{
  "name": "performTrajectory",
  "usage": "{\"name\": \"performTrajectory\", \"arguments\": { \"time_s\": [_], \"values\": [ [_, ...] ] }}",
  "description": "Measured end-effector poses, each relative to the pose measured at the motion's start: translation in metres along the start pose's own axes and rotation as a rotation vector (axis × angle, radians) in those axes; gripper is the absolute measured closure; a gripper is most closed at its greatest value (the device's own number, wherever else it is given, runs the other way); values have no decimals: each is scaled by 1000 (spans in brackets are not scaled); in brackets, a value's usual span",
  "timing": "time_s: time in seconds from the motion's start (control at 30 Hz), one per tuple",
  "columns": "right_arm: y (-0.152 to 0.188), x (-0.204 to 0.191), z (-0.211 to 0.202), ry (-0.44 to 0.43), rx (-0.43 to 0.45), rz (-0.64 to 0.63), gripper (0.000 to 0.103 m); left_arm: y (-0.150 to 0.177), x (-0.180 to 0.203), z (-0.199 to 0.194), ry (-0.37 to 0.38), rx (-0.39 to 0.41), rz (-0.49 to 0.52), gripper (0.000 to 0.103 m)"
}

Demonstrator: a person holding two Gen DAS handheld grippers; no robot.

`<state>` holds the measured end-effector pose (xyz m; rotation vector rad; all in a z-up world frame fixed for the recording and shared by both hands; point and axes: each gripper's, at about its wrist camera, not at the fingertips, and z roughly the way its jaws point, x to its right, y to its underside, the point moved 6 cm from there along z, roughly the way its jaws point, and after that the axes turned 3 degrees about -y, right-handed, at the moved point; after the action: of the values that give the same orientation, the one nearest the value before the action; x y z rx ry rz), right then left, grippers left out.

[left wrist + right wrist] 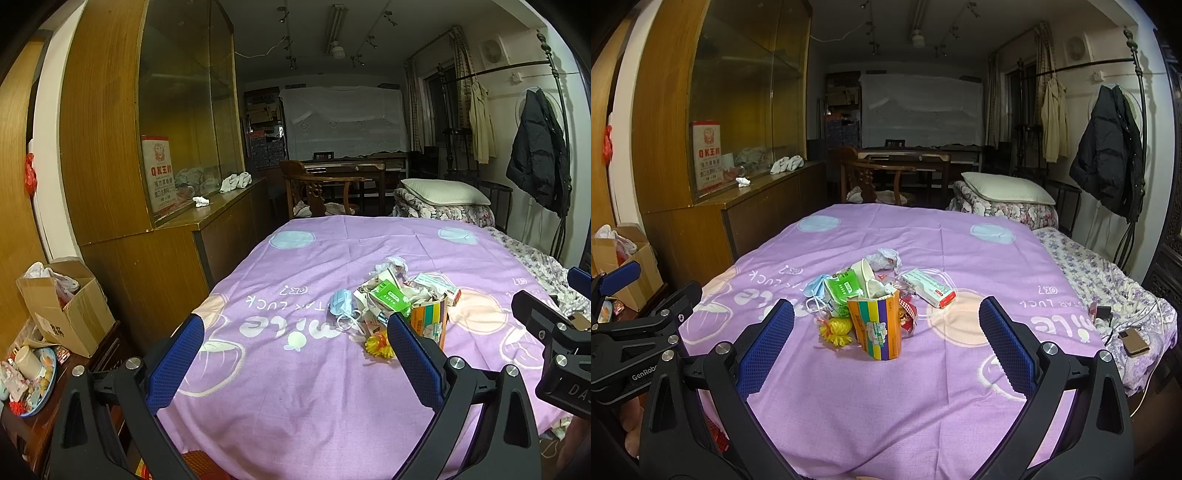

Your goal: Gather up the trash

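Observation:
A striped paper carton (879,325) stands upright on the purple tablecloth (886,398), stuffed with crumpled paper. Around it lie a blue face mask (815,286), a green packet (845,286), a yellow frilly wrapper (836,330), a white and red box (929,287) and a crumpled tissue (884,258). The same pile shows in the left wrist view with the carton (430,323) and the mask (341,302). My left gripper (295,350) is open and empty, near the pile. My right gripper (886,339) is open and empty, with the carton between its fingers' line of sight.
A cardboard box (70,306) with bags stands at the left beside a wooden cabinet (155,258). A plate of clutter (29,380) sits lower left. A phone (1134,341) and cables lie on the flowered bedding at the right. A chair (317,192) and a coat rack (539,147) stand behind.

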<state>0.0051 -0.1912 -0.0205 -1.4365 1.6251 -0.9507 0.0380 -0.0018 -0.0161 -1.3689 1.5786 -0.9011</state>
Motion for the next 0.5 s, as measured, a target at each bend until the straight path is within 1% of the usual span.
{"name": "performTrajectory", "arguments": {
  "time_s": [0.5],
  "values": [
    [0, -1, 0, 1, 3, -1, 7, 3, 3, 2, 4, -5, -4, 6]
  ]
}}
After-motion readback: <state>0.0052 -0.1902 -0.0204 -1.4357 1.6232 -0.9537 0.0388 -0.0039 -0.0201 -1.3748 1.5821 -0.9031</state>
